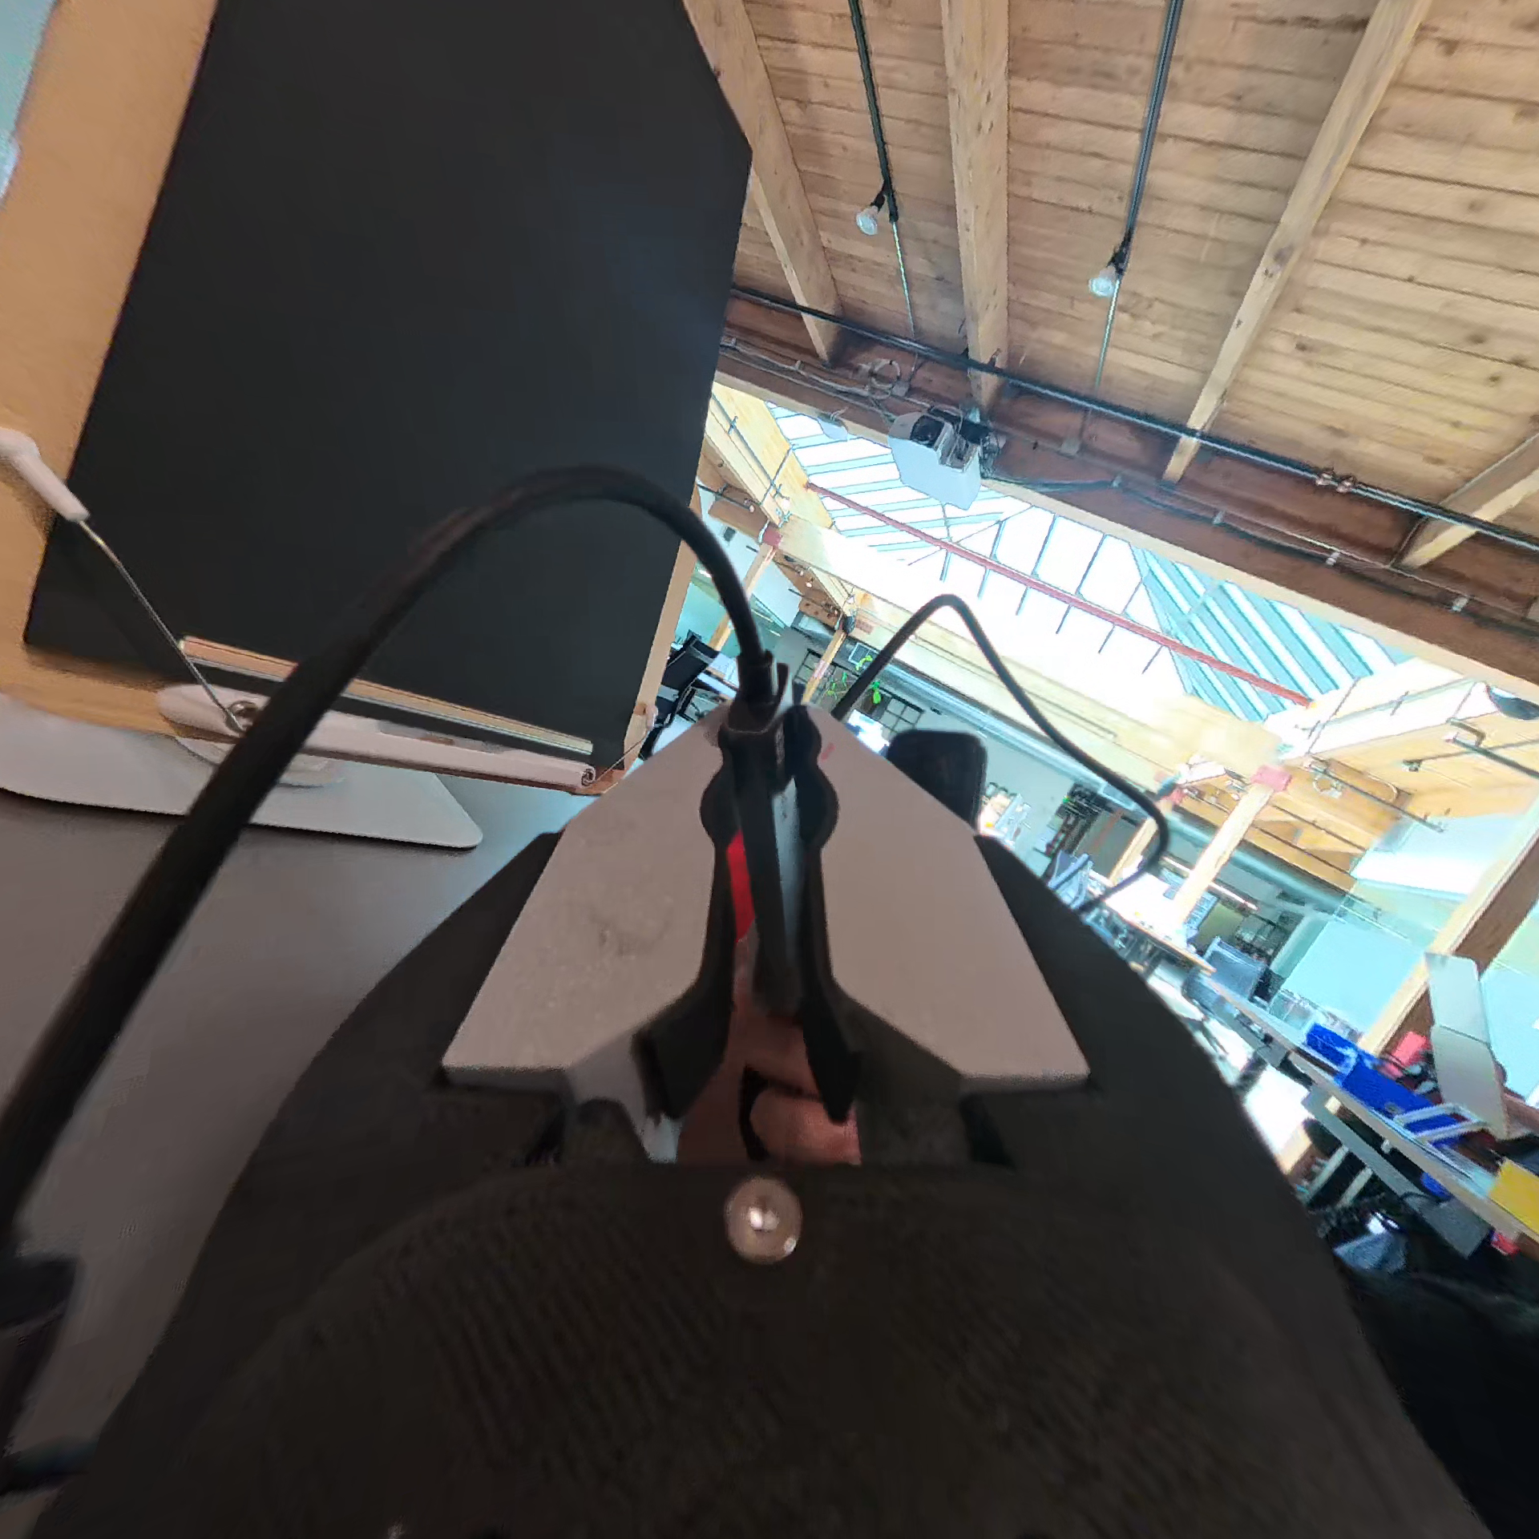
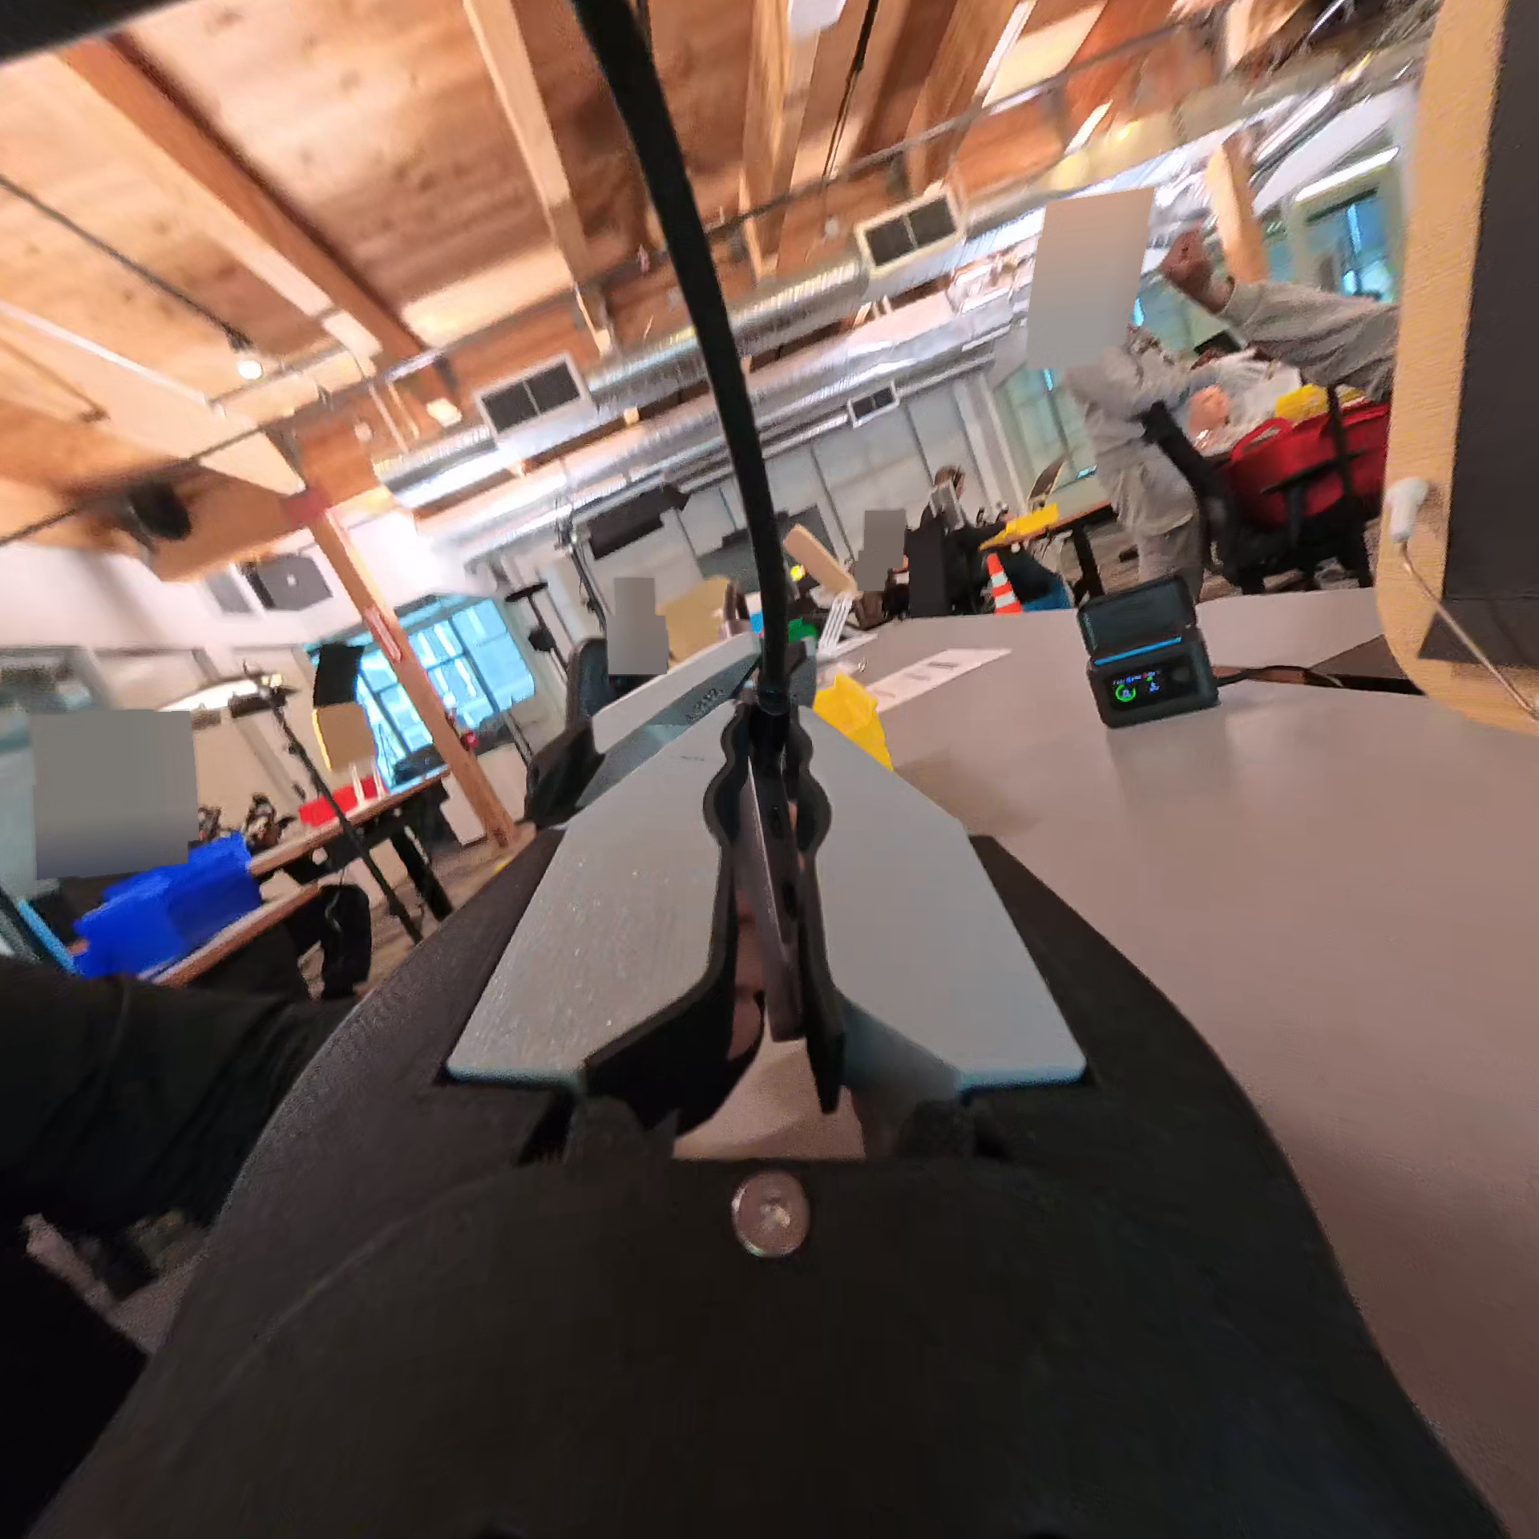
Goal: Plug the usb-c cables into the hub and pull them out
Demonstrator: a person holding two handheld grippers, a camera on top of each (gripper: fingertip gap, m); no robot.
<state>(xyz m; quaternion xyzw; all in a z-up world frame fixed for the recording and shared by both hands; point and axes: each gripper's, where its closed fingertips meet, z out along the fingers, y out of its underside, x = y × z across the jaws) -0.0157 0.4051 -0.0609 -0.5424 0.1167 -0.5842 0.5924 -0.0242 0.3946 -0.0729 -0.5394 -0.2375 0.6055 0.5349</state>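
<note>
Grey left tongs [image 1: 770, 733] pinch the hub [image 1: 783, 841]; right tongs [image 2: 770, 724] clamp a black cable [image 2: 741, 400] beside the table [image 2: 1249, 833] edge.

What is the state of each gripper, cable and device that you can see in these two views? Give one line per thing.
left gripper: shut on a flat grey hub, tilted upward.
hub: held between the fingers, black cable entering its far end.
right gripper: shut on a flat grey piece with a black cord rising from it.
small device: standing on the table, screen lit.
</note>
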